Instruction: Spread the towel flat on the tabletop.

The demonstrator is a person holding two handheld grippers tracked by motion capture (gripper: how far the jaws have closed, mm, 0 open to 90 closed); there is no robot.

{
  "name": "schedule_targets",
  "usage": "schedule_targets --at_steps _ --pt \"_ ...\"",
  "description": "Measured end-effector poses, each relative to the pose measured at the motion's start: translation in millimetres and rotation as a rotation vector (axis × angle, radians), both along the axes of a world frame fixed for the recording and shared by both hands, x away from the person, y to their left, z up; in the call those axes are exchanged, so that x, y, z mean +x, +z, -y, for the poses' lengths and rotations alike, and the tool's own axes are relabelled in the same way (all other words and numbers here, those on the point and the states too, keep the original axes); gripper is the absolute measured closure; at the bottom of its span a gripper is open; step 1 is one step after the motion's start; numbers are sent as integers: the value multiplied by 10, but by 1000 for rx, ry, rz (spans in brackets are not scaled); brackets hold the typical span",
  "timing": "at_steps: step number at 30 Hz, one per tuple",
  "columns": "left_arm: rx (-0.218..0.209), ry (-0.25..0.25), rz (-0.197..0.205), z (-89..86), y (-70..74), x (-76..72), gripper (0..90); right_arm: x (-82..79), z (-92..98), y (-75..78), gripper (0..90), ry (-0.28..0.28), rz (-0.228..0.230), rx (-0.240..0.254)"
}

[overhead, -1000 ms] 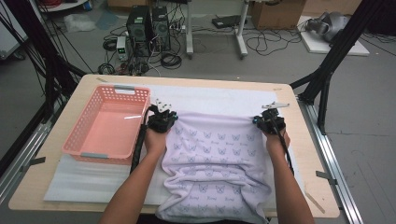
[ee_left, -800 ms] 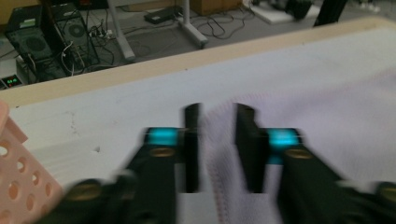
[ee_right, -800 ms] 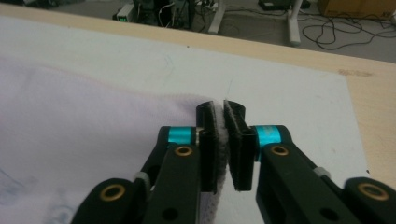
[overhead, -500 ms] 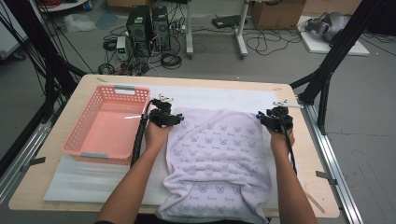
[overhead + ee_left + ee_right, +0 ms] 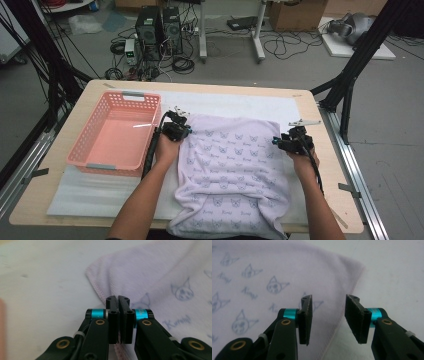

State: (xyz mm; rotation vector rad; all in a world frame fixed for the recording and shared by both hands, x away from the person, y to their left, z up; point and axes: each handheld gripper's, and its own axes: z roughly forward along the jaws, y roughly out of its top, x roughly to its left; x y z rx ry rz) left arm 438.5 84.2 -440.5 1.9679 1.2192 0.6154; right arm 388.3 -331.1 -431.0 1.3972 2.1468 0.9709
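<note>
Pink plastic, with slotted walls, the basket (image 5: 116, 132) stands just beside the left gripper (image 5: 176, 131), on its outer side; nothing lies in it. It sits on a white sheet (image 5: 235, 102) that covers most of the wooden bench (image 5: 90, 92).

Between the two grippers lies the lilac towel (image 5: 232, 170), printed with small cat-like faces, spread flat on the sheet with its near end hanging over the bench edge toward the person.

Both forearms reach forward from the near edge, roughly parallel, one along each side of the towel. The left hand (image 5: 167, 150) holds its gripper low over the towel's far left corner. In the left gripper view the jaws have just closed and stand together, with the hemmed edge of the towel (image 5: 105, 293) pinched between them.

The right hand (image 5: 301, 159) holds the right gripper (image 5: 292, 142) at the towel's far right corner. In the right gripper view its jaws stand apart, gripper (image 5: 328, 317) hovering over the towel (image 5: 287, 277) corner, whose edge runs beneath the gap; the pads do not press on it.
</note>
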Motion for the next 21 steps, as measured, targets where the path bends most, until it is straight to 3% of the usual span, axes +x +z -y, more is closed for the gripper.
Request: schedule_targets --at_steps 1,3,6,8,9,10,11,12,13,14,16,17,18,20,21 --pt "-20 36 19 -31 0 17 867 -30 -3 -8 549 5 -2 3" --pt "-57 54 32 -71 -14 38 859 -100 2 -19 533 16 1 27" --pt "-89 53 6 -84 -32 40 680 -165 -13 -64 557 57 -52 52" --pt "-103 48 -16 -78 -23 27 565 -176 -63 -113 629 89 -73 39" --pt "-106 35 -21 -73 -11 13 557 -188 -90 -113 740 88 -47 -1" --pt "-106 24 -24 -70 9 -5 548 -181 -94 -106 856 117 -43 -5" --pt "-116 18 -20 -68 28 -30 527 -164 -97 -105 866 115 -28 -34" --pt "-142 11 -20 -72 48 -61 523 -139 -98 -98 872 95 -14 -71" --pt "-156 2 -35 -71 70 -88 515 -107 -96 -91 873 56 24 -137" --pt "-155 -10 -47 -65 87 -122 490 -63 -65 -97 873 16 65 -168" --pt "-162 -41 -39 -62 100 -232 484 37 53 -117 871 -81 95 -119" --pt "-157 -55 -43 -68 101 -289 484 78 103 -133 867 -107 82 -73" --pt "-162 -72 -52 -78 89 -336 486 99 133 -144 857 -119 75 -38" --pt "-175 -97 -71 -85 42 -422 486 76 126 -134 825 -121 80 -31" --pt "-178 -117 -112 -86 26 -439 486 53 116 -119 768 -113 86 -37"
